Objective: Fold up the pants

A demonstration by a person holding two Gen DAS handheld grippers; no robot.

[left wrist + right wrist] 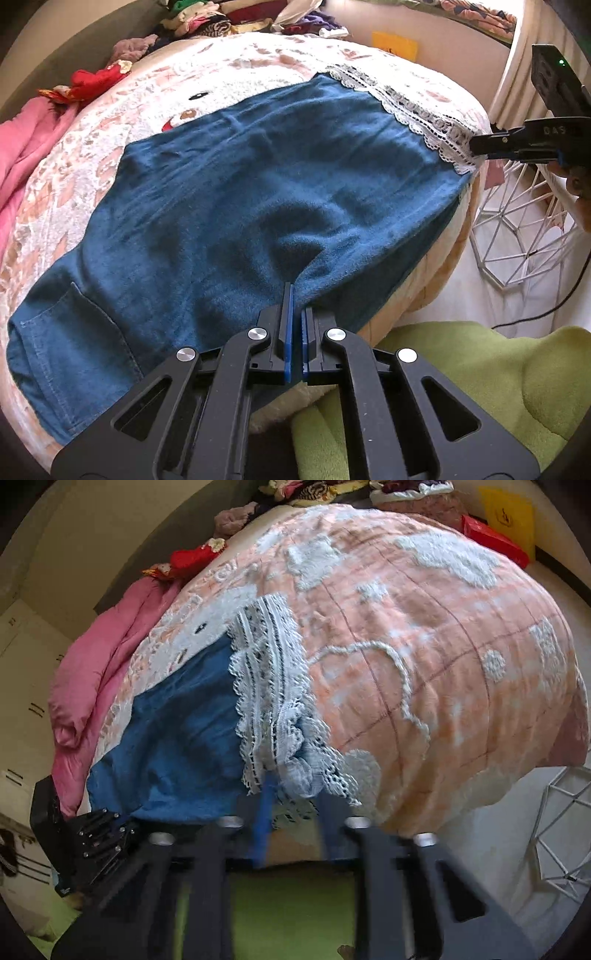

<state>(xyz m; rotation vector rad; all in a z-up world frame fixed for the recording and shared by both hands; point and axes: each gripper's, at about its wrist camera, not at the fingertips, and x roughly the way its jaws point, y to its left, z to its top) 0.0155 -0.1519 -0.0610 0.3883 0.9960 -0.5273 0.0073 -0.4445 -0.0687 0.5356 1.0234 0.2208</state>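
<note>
On a bed covered by a peach-and-white quilted blanket (424, 635), I work a pair of blue denim pants with white lace-trimmed hems (258, 192), spread flat across the near part of the blanket, waistband and patch pocket at the left, lace cuffs at the right. My left gripper (297, 314) is clenched on a pinch of blue cloth at the near edge, the fabric puckering up into its blue pads. My right gripper (291, 805) sits at the lace hem (273, 701) near the bed's right edge; its fingers look narrowly parted with lace bunched between them, but blur keeps me from telling whether the pads are actually pressing on it.

The step, as I judge it, is securing both near points for a lengthwise fold. To do it well, I should have the right pads bite both layers of the cuff, not just the loose lace, then lift both tongs together and carry the near edge evenly over to the far edge, keeping the cloth taut between them so no crease forms mid-leg. A white wire basket (524, 229) stands beside the bed at the right, clear of the work.
</note>
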